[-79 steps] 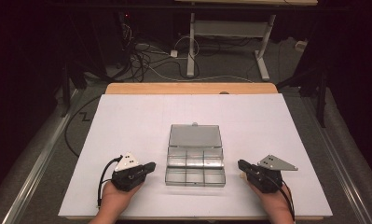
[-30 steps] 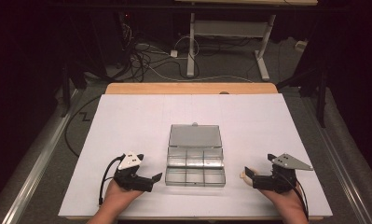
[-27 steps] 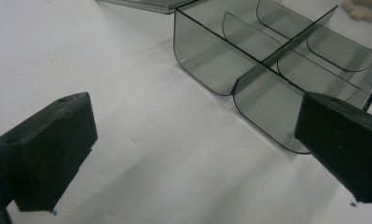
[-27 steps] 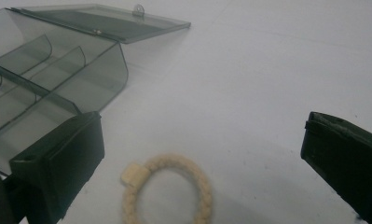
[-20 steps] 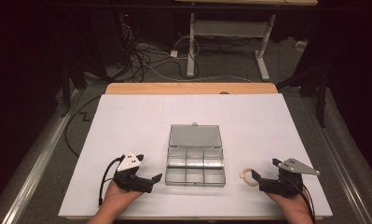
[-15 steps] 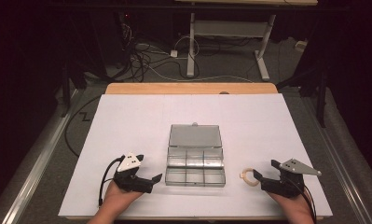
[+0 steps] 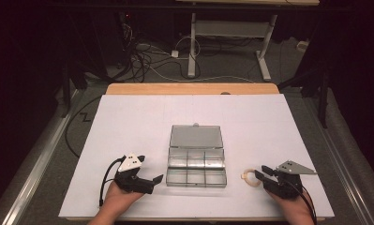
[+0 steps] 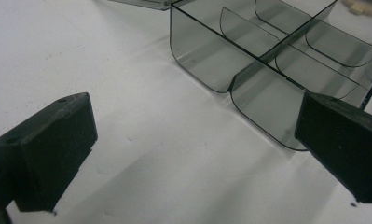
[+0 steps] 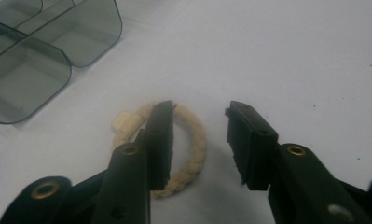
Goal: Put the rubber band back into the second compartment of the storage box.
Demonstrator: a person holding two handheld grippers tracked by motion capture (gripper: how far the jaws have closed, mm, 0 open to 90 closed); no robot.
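White paper covers the table (image 7: 128,122), and low on the right lies the braided rope ring (image 7: 250,178), just beside the clear compartment box (image 7: 196,161). My right gripper (image 9: 197,135) has just been narrowing; its jaws straddle one side of the ring, not yet pinching. It looks light, soft, floppy, best pinched across the braid. My left gripper (image 8: 188,140) gapes, holding nothing.
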